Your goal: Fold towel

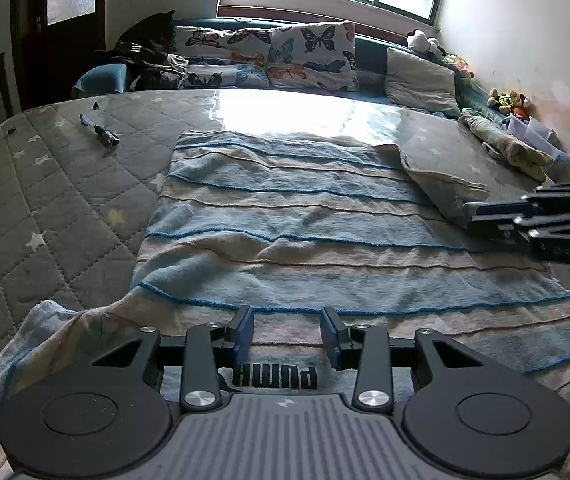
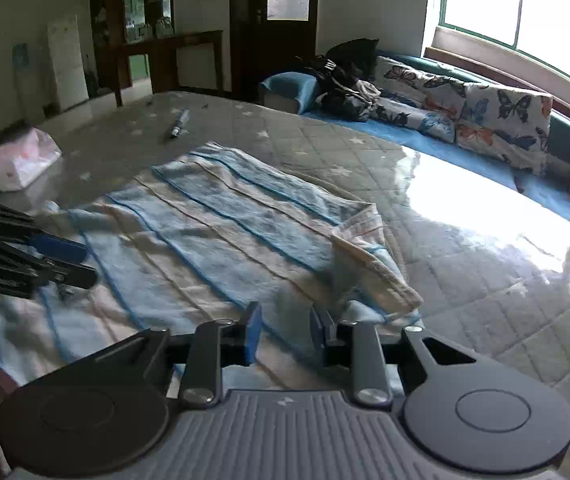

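Note:
A blue and beige striped towel [image 1: 285, 224] lies spread on a grey quilted mattress [image 1: 57, 200]. Its far right corner [image 1: 445, 188] is turned back onto the towel. My left gripper [image 1: 289, 332] hovers open over the towel's near edge, with nothing between its fingers. My right gripper [image 2: 287, 330] is open too, low over the towel's [image 2: 205, 232] right side, and the turned-back corner [image 2: 369, 268] lies just ahead of its right finger. Each gripper shows in the other's view: the right gripper [image 1: 479, 218] beside the turned-back flap, the left gripper [image 2: 85, 264] over the towel's left part.
A pen [image 1: 99, 130] lies on the mattress left of the towel. Butterfly pillows [image 1: 309, 56], a grey cushion [image 1: 421, 80] and dark clothes [image 1: 145, 60] line the far side. A rolled cloth [image 1: 505, 148] sits at the right wall. A plastic bag [image 2: 17, 164] rests beyond the left gripper.

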A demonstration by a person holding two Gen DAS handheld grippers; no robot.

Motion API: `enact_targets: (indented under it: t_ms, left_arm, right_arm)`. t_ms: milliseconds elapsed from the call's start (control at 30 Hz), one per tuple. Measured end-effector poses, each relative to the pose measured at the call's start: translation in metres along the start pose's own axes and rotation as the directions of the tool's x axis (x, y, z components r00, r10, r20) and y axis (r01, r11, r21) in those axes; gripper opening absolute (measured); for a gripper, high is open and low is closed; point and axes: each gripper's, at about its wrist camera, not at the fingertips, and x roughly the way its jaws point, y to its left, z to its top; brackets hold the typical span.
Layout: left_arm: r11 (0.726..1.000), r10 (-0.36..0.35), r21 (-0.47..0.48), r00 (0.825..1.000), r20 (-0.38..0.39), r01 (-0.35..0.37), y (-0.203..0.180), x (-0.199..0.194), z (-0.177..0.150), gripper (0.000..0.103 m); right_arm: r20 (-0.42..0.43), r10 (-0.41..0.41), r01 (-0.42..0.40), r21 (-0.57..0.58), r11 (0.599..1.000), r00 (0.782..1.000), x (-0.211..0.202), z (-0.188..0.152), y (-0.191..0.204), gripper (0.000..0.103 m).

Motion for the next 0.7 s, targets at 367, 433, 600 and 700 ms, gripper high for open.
enact_targets:
  t_ms: [367, 433, 600, 700]
  left_arm:
    - [1.000, -0.005, 0.003, 1.000, 0.003, 0.005, -0.002, 0.001, -0.002, 0.047]
    - [1.000, -0.003, 0.005, 1.000, 0.002, 0.003, -0.003, 0.001, -0.001, 0.048]
    - [1.000, -0.003, 0.011, 1.000, -0.002, 0.003, -0.005, 0.002, -0.001, 0.051]
    - [1.000, -0.003, 0.018, 1.000, -0.001, 0.003, -0.006, 0.003, -0.001, 0.055]
  right_arm:
    - [-0.018, -0.064, 0.066, 0.312, 0.948, 0.998, 0.009, -0.004, -0.065, 0.042]
    - [-0.017, -0.038, 0.042, 0.334, 0.942, 0.999, 0.014, -0.006, -0.068, 0.022]
    - [0.016, -0.159, 0.148, 0.277, 0.949, 0.987, 0.007, 0.003, -0.070, 0.004]
    - [0.011, -0.288, 0.274, 0.279, 0.920, 0.958, 0.003, 0.006, -0.090, 0.004]
